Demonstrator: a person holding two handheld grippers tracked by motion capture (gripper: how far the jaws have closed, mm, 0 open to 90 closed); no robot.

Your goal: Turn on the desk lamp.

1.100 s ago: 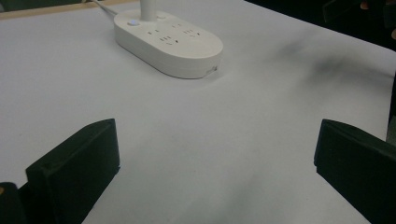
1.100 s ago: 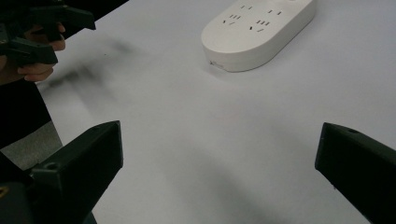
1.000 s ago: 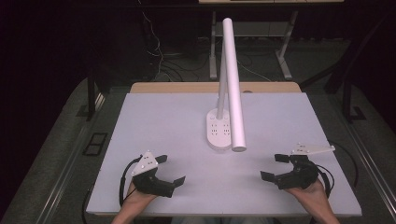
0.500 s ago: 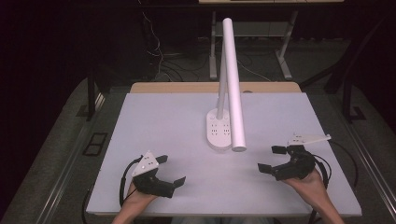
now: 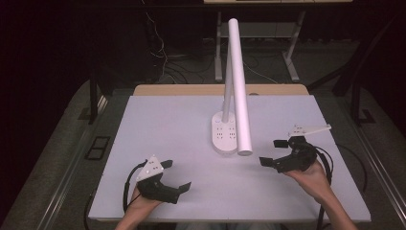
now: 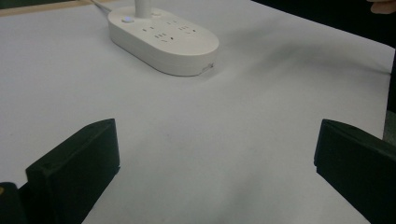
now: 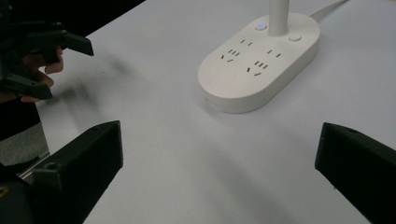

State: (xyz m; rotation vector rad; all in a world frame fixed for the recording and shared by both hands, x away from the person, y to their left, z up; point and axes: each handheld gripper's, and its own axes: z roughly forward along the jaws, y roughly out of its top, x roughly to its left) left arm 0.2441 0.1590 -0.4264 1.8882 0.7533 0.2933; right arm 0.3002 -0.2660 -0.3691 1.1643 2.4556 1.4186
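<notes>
Desk lamp [image 5: 234, 91], white, at the centre of the surface [image 5: 167, 124]. Left tongs [image 5: 173, 178] low at the near left, jaws spread wide, nothing between them; grey three-cornered plate on top, held by the left hand [image 5: 139, 203]. Right tongs [image 5: 274, 152] at the near right, just beside the lamp head's free end, jaws likewise wide apart and empty, held by the right hand [image 5: 311, 179]; black cable trailing behind. Between and beyond both tongs, well apart from the left pair: oval lamp base [image 5: 224, 132], flat on the surface, with sockets set in its upper face. In the right gripper view, base [image 7: 259, 60] with four socket groups, a lit bluish button and a plain round button flanking the stem. In the left gripper view, base [image 6: 163, 38] seen from the opposite side, thick-walled, rounded at the ends, cord leading off behind. Thin stem upright from the far end of the base; long cylindrical head [image 5: 239, 86] slanting forward and down over it. Surface pale grey-white, wooden edge at the far side; dark floor with cables beyond.
</notes>
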